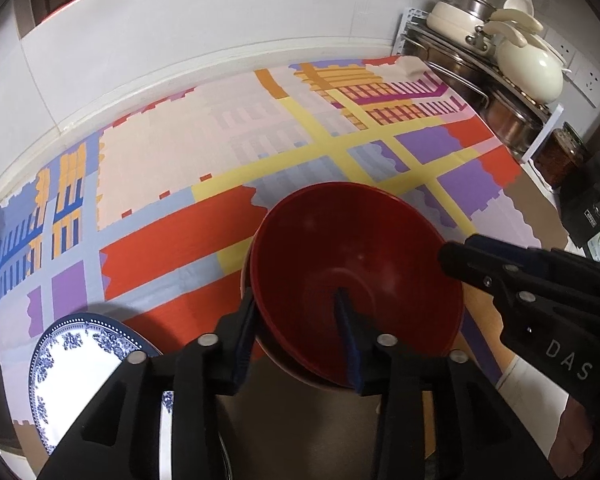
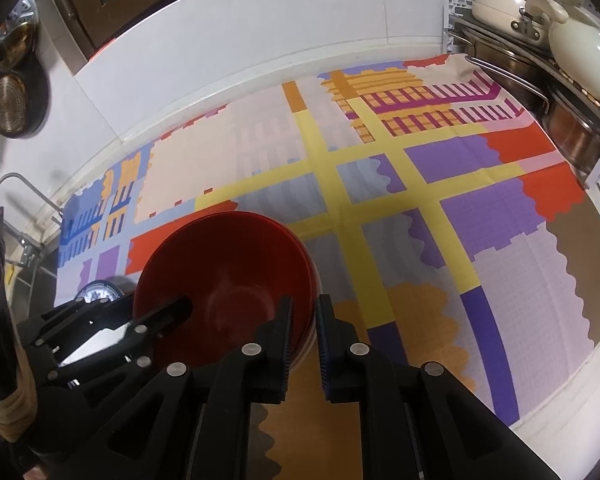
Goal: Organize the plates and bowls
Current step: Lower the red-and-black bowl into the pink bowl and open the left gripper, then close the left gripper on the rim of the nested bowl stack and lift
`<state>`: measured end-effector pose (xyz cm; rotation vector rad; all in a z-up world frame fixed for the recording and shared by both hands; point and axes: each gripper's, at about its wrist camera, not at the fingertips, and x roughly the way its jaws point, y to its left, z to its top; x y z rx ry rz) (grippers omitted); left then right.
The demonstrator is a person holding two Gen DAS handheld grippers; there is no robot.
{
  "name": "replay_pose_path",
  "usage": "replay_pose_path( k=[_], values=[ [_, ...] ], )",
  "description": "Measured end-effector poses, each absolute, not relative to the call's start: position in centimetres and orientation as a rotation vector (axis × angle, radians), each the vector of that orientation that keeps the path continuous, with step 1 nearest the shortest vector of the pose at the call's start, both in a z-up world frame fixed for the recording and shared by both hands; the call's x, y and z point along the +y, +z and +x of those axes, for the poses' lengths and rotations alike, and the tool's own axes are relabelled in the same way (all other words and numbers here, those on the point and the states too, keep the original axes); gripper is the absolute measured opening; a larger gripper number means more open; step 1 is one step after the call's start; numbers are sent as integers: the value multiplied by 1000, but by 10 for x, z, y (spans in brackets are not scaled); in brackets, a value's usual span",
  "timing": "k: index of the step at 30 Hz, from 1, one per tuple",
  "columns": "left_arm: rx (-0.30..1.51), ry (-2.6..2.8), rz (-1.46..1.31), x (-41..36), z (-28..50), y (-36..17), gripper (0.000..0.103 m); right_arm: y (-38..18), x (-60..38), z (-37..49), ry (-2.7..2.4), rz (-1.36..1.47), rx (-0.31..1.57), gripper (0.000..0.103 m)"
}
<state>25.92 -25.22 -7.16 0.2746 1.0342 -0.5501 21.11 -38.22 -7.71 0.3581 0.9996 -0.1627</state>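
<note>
Left wrist view: the left gripper straddles the near-left rim of a red bowl, 1 finger outside the wall and 1 inside, jaws apart but close around the rim. Whether they press on it cannot be told. The bowl sits nested in at least 1 more red bowl, low over a colourful patterned cloth. A blue and white plate lies at the near-left corner of the cloth, just beside the bowls. The right gripper reaches in from the right toward the bowl's far-right rim. Straddling the rim likely steadies the stack for lifting or setting down.

Right wrist view: the right gripper has its jaws slightly apart, holding nothing, with the bowl stack's right edge passing between or just beyond its fingers; contact cannot be told. The red bowl sits left of centre, the plate partly hidden beyond the left gripper. Most of the cloth to the right and far side lies open. A rack of pots crowds the far-right corner, and a tap stands at the left edge.
</note>
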Motion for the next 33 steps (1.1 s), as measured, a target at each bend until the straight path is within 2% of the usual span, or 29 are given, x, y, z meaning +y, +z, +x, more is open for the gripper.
replay_pose_path(
  k=[2,18,33],
  values=[
    [991,-524,291,-251,256,-66,54,-73,-383,209,-165,352,981,26],
    [943,-459,245,-219,263,-40,57,-46,-376,207,-181,306,916,26],
    [1051,-449,254,-225,274,-76,57,-79,-379,221,-177,361,995,26]
  ],
)
